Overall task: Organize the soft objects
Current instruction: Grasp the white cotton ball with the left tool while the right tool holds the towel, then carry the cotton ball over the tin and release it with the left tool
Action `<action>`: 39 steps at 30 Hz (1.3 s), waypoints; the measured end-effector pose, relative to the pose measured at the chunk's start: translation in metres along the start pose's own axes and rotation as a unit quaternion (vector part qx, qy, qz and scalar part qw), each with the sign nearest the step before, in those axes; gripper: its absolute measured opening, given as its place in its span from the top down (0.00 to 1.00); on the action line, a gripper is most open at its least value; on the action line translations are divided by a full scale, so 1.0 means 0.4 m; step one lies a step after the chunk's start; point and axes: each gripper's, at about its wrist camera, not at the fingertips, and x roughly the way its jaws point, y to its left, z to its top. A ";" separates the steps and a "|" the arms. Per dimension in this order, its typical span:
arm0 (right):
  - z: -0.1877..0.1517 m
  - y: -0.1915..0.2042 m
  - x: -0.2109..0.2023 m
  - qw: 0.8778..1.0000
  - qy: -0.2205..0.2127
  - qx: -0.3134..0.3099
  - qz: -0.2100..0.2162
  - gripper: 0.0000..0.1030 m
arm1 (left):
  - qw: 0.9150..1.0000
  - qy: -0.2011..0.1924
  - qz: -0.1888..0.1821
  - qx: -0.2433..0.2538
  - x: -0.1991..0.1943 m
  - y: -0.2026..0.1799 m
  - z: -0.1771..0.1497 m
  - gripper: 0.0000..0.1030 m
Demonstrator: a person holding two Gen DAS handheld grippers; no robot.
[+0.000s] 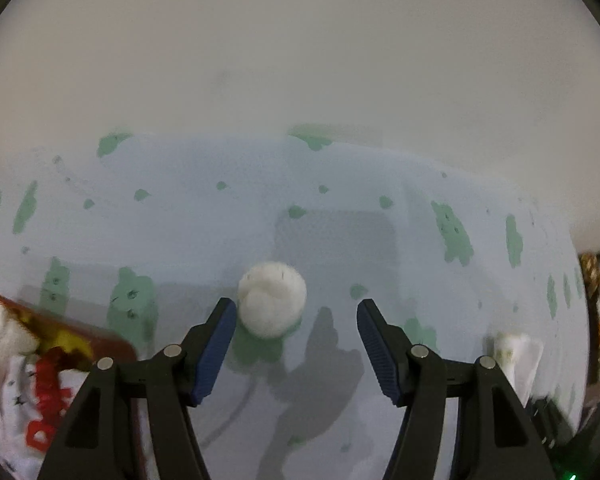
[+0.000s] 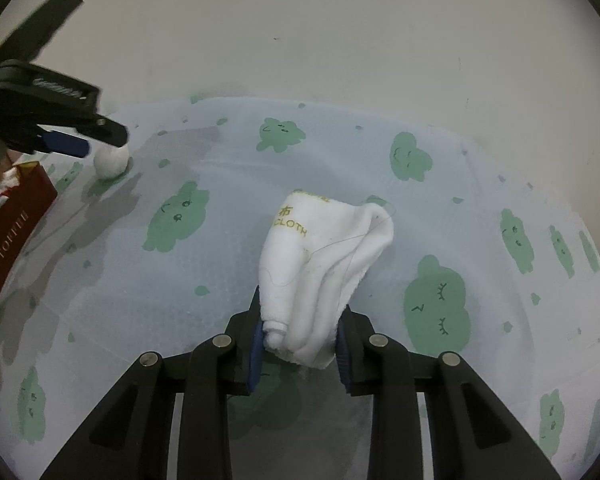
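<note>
At nine o'clock in the left wrist view, a dark red cardboard box with gold print holds white fabric with red lettering, so it looks like the collecting place for the soft things. Towards the middle, the left gripper hangs low over the pale blue tablecloth with green cloud faces, its jaws spread wide and holding nothing; the fluffy white pom-pom ball lies on the cloth at twelve o'clock from the left blue pad, just beside it and not yet between the two. The step in hand seems to be picking up this ball, which calls for a small shift left and forward before the jaws close gently on it. Further right, at three o'clock, the right gripper is clenched on a folded white terry cloth with yellow "CLOTH" lettering, its bunched end pinched between the pads, the rest drooping forward towards the table. I judge that this cloth should go to the box at ten o'clock in the right wrist view.
</note>
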 end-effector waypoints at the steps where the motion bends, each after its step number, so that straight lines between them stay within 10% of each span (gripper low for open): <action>1: 0.001 0.000 0.003 1.000 0.000 0.001 0.001 0.73 | 1.000 0.007 -0.005 -0.009 0.012 0.005 0.007 0.37; 6: 0.001 -0.008 0.009 1.000 0.001 0.006 0.010 0.72 | 1.000 0.020 -0.003 -0.020 0.051 0.011 0.014 0.38; 9: 0.000 -0.010 0.008 1.000 0.001 0.007 0.012 0.71 | 1.000 0.010 0.003 -0.018 0.056 0.003 0.011 0.76; 39: 0.000 0.001 0.014 1.000 0.001 0.003 0.008 0.71 | 0.998 -0.058 0.006 0.010 -0.311 -0.016 -0.154 0.78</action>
